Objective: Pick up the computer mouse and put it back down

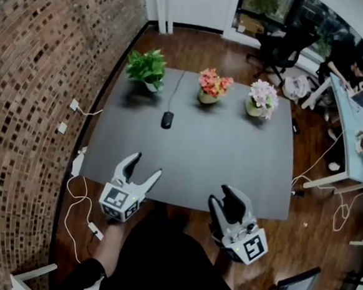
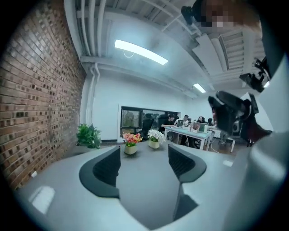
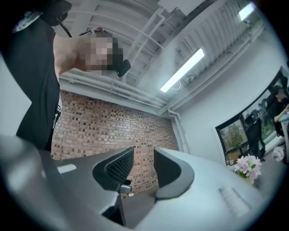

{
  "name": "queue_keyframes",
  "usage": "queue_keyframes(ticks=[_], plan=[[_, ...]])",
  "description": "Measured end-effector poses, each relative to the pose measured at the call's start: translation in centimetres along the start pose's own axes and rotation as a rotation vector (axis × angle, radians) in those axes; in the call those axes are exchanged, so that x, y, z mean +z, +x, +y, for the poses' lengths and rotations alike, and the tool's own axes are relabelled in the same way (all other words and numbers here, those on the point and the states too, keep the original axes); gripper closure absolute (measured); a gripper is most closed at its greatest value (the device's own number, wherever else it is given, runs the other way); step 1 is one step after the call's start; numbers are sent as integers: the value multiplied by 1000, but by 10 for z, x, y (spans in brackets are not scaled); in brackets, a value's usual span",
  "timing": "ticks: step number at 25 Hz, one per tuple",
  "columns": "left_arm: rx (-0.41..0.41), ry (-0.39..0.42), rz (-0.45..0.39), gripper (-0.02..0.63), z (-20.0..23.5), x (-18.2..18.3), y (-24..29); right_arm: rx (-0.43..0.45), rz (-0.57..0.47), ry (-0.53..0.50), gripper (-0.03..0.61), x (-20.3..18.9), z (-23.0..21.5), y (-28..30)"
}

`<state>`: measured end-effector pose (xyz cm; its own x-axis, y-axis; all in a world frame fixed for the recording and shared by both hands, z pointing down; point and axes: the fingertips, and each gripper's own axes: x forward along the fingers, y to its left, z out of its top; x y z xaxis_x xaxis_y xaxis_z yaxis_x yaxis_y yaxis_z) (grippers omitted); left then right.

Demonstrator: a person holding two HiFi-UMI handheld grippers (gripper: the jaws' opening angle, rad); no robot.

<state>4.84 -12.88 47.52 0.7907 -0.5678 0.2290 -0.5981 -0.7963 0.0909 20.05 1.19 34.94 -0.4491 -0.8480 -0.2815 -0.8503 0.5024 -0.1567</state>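
I see the small black corded computer mouse (image 1: 167,119) lying on the flat grey bench (image 1: 233,162), well beyond both grippers; left gripper (image 1: 147,165) fingers spread, empty; right gripper (image 1: 223,195) fingers narrowly apart, empty

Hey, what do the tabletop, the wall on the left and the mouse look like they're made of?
Tabletop: probably laminate or painted board, matte grey, even colour, no grain.
Wall: exposed brick, rough, mortar joints visible.
Mouse: likely black plastic, too small to be sure.
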Motion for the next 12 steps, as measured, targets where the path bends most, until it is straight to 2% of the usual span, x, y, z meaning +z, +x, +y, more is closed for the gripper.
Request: queue_keyframes(ticks=[5, 9, 12], plan=[[64, -63, 137, 230, 77, -52, 78, -70, 112, -66, 465, -8, -18, 36], [104, -93, 205, 230, 140, -98, 131, -115, 222, -82, 465, -31, -29, 89], [113, -92, 260, 229, 172, -132, 161, -149, 326, -79, 465, -58, -30, 120]])
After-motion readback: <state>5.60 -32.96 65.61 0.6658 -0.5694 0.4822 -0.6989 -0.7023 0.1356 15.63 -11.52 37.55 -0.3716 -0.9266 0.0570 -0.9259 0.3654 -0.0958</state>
